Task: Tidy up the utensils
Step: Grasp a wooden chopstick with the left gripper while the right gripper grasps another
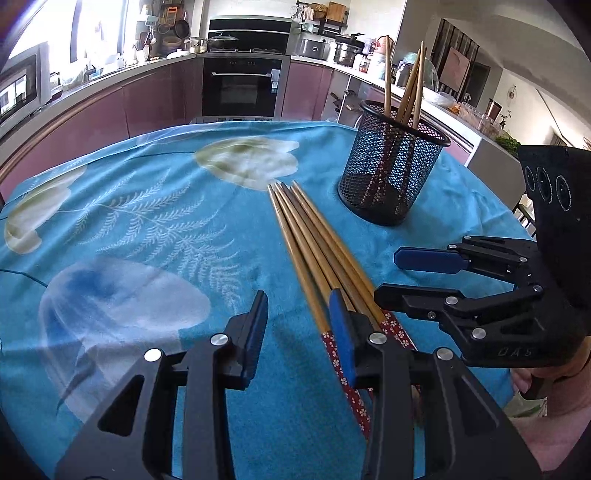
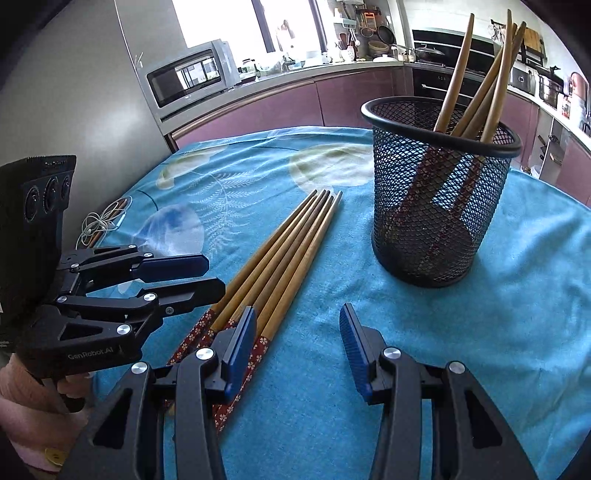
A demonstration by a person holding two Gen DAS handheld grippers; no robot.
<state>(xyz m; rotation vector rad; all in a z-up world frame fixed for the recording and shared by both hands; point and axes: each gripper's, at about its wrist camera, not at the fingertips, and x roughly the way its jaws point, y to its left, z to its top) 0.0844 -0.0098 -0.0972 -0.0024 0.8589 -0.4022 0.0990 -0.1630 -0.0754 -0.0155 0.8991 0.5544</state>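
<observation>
While both grippers flank the loose chopsticks (image 1: 317, 251), several already stand in the mesh holder (image 1: 391, 166).
Left gripper (image 1: 299, 332) and right gripper (image 2: 297, 343): jaws spread wide, holding nothing.

Kitchen in bright daylight from windows (image 2: 218, 22) behind the counter. Mauve lower cabinets (image 1: 159, 96) wrapping the room, with a black built-in oven (image 1: 243, 86) set among them. Microwave (image 2: 188, 77) at the counter's end beside a grey wall. Pots and jars along the worktop. Blue floral tablecloth (image 1: 147, 229) covering the table.
</observation>
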